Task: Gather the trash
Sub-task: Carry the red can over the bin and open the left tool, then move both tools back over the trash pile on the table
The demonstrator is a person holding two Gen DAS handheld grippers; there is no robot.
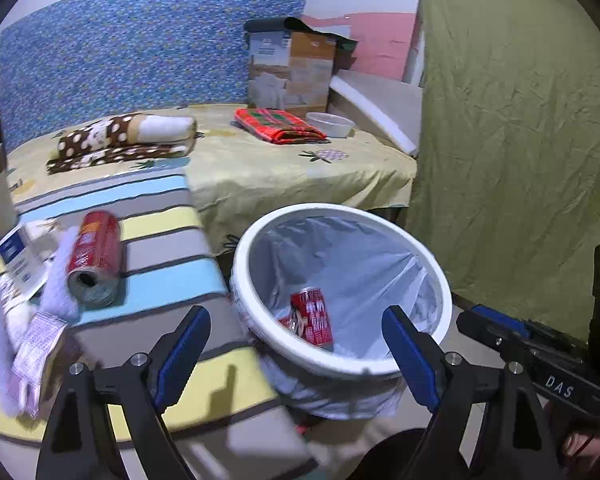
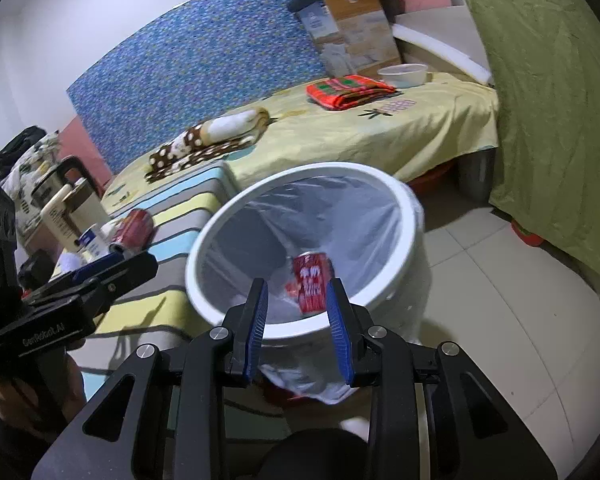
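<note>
While both grippers [image 1: 296,354] [image 2: 297,312] gape empty, binned can [image 2: 311,283] stands tilted, top up.

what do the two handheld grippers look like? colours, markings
Both match: black skeletal frames with triangular cut-outs and silver pivot bolts, blue ribbed pads. The left gripper carries white "GenRobot.AI" lettering on its side, the right gripper white "DAS". No cables or sleeves visible.

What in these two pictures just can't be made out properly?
- Bin bottom: both views, hidden by its rim and the liner bag.
- Can in the bin: label blurred, right wrist view.
- Small box and fluffy items: left wrist view, smeared, cut off at the edge.
</note>
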